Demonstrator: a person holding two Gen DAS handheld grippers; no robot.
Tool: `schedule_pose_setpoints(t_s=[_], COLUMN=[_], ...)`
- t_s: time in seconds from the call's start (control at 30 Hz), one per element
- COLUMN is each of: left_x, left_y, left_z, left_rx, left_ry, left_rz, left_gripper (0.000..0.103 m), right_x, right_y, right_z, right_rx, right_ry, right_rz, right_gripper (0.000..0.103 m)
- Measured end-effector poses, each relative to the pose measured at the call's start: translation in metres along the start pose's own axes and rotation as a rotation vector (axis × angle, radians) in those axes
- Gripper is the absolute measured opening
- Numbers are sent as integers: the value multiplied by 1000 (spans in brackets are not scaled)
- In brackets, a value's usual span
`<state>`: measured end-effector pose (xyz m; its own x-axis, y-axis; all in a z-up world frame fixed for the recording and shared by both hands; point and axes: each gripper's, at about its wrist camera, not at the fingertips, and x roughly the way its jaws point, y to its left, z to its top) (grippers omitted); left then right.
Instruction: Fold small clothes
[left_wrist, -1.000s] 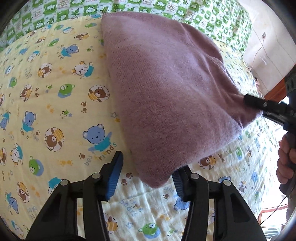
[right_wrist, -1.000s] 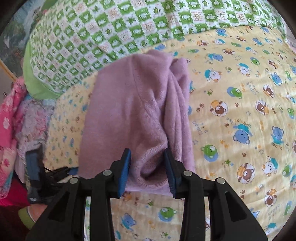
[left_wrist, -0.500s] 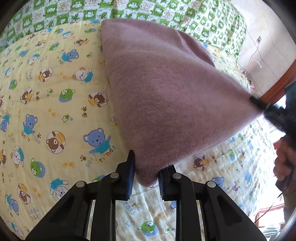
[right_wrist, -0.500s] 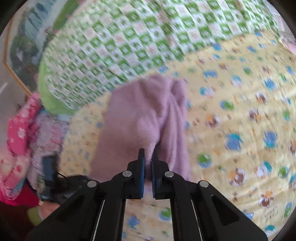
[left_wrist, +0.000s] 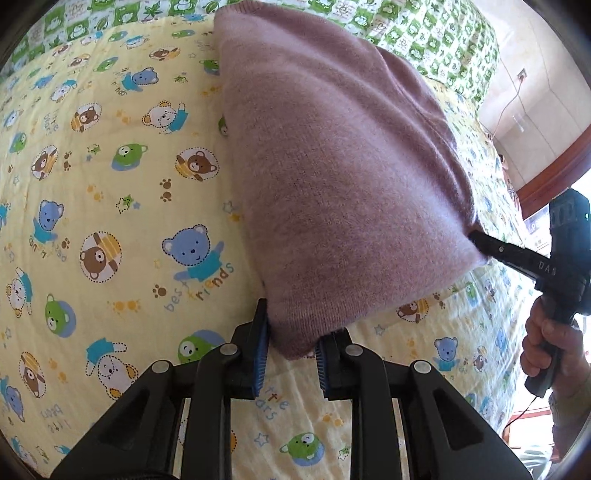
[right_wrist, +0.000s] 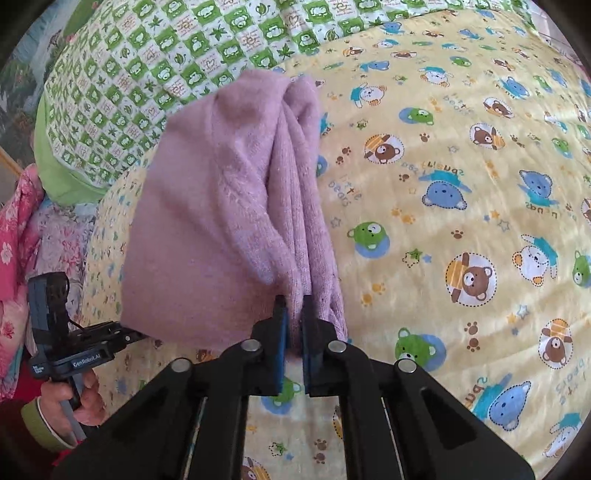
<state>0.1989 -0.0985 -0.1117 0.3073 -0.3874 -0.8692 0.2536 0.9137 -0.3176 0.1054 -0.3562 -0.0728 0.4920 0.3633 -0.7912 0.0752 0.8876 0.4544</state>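
Left tongs (left_wrist: 290, 352) and right tongs (right_wrist: 293, 332), jaws easing apart, each pinch a near corner of the mauve knitted garment (left_wrist: 332, 166), stretched above the bear-print yellow bed quilt (left_wrist: 110, 221), open bedding alongside.

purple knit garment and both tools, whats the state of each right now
purple knit garment: folded over, near edge lifted off the bear-print sheet, pinched at two corners
left tool: closed on the garment's near corner
right tool: closed on bunched layers at the other corner
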Motion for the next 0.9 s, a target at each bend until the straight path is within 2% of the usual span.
schedule_pose_setpoints(t_s=[0.1, 0.17, 0.23, 0.33, 0.4, 0.43, 0.5, 0.53, 0.67, 0.73, 0.83, 0.87, 0.9], left_x=[-6, -17, -29, -49, -59, -63, -66, -64, -55, -49, -40, -37, -30], left_y=[1, 7, 11, 20, 27, 32, 41, 46, 62, 67, 72, 73, 69], left_z=[-1, -6, -10, -11, -5, 2, 19, 29, 66, 83, 103, 107, 110], left_rx=[-1, 1, -7, -35, -58, -77, -124, -149, -218, -239, -249, -250, -254], left_ry=[13, 18, 18, -2, -24, -41, -72, -80, -107, -115, -115, -112, -109], left_rz=[-9, -35, -70, -116, -131, -134, -141, -144, -144, -160, -161, -160, -154], left_gripper=[29, 31, 38, 42, 48, 54, 60, 62, 63, 67, 68, 68, 68], right_x=[-8, -15, -25, -39, -39, -37, -25, -16, 20, 41, 63, 69, 73], right_y=[5, 6, 7, 11, 15, 19, 27, 31, 38, 37, 31, 27, 23], right_z=[5, 10, 17, 37, 53, 63, 86, 96, 131, 144, 151, 151, 151], right_rx=[4, 13, 26, 47, 50, 46, 35, 28, 28, 40, 60, 71, 84], right_ry=[4, 3, -37, -127, -150, -162, -168, -164, -143, -97, -42, -23, -13], right_rz=[-12, -29, -32, 0, 14, 17, -7, -19, -62, -84, -81, -84, -77], right_gripper=[23, 45, 53, 54, 55, 55, 62, 72, 81, 82, 82, 80, 71])
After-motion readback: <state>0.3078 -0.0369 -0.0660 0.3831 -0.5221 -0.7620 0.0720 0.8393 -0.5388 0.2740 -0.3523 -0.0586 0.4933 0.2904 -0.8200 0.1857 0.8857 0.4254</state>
